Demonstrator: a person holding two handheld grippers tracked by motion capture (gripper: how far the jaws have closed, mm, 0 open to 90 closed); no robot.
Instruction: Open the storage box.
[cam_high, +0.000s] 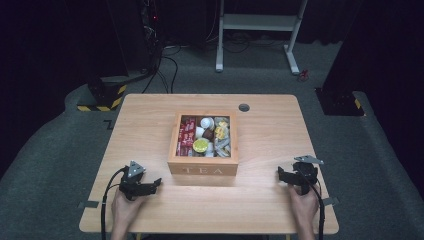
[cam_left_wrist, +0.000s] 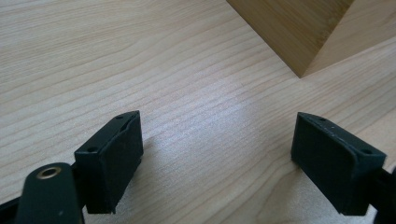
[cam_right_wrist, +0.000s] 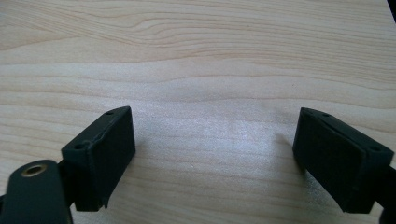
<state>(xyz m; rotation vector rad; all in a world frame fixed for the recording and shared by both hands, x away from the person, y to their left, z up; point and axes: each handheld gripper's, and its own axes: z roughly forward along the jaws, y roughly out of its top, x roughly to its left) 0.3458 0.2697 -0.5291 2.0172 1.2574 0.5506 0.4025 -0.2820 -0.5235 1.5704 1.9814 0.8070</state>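
Note:
An open wooden box (cam_high: 202, 169) lettered TEA stands in the middle of the table (cam_high: 145, 130), holding red packets, white and yellow capsules and other small sachets. My left gripper (cam_high: 150, 186) rests on the table near the front left, open, pointing toward the box's near left corner (cam_left_wrist: 301, 70); nothing lies between its jaws (cam_left_wrist: 217, 158). At the front right, my right gripper (cam_high: 286, 176) rests on the wood, also open, with bare tabletop between its jaws (cam_right_wrist: 215, 158).
A round cable hole (cam_high: 244, 107) sits near the table's far edge. Beyond the table are a white desk frame (cam_high: 257, 30), cables on the grey floor and a yellow-black striped base (cam_high: 102, 97). Dark curtains close both sides.

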